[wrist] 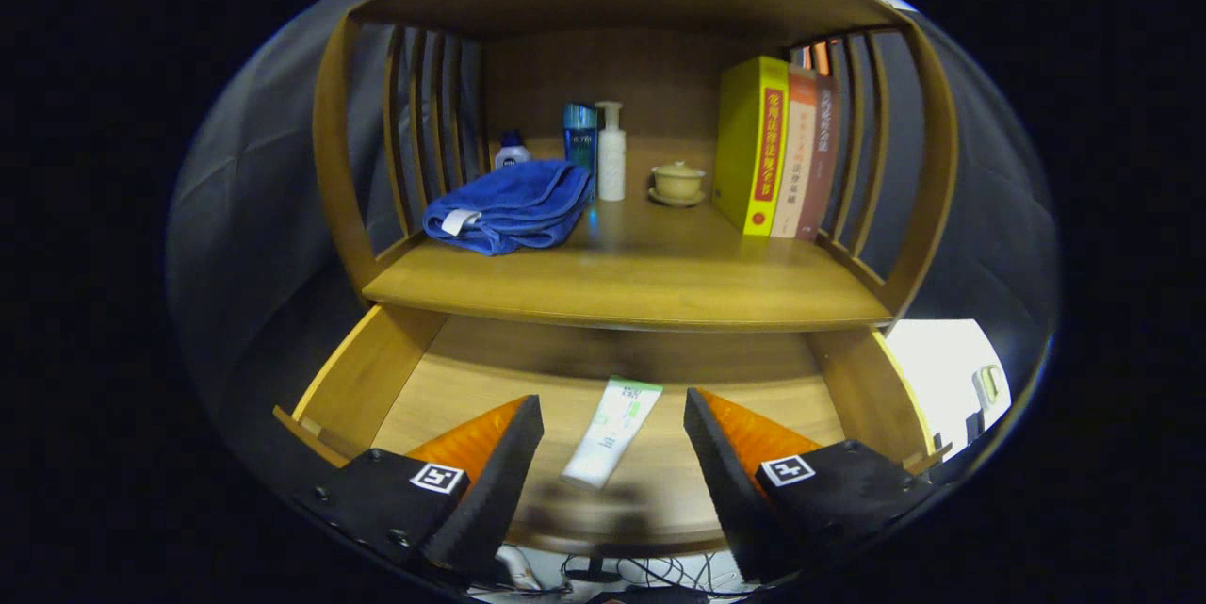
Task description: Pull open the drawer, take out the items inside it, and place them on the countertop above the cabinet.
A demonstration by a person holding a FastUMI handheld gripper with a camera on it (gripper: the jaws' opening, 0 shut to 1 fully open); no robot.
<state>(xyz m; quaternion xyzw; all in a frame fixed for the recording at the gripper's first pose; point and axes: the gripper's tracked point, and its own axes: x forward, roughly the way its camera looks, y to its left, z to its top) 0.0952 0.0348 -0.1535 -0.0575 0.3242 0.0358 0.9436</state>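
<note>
The wooden drawer [363,378] stands pulled open below the cabinet's countertop [631,288]. On its floor lies a white tube with a green end [611,432], slanted, its green end toward the cabinet. My gripper [612,420] is open above the drawer, and the tube lies in the gap between its two black-and-orange fingers [499,453], touching neither. A folded blue towel [509,206] rests on the countertop at the left.
At the back of the countertop stand a small white-and-blue bottle [511,150], a blue bottle [580,135], a white pump bottle [611,152] and a lidded yellow cup on a saucer [676,182]. Three books [777,147] stand upright at the right. Slatted side walls and a shelf close in above.
</note>
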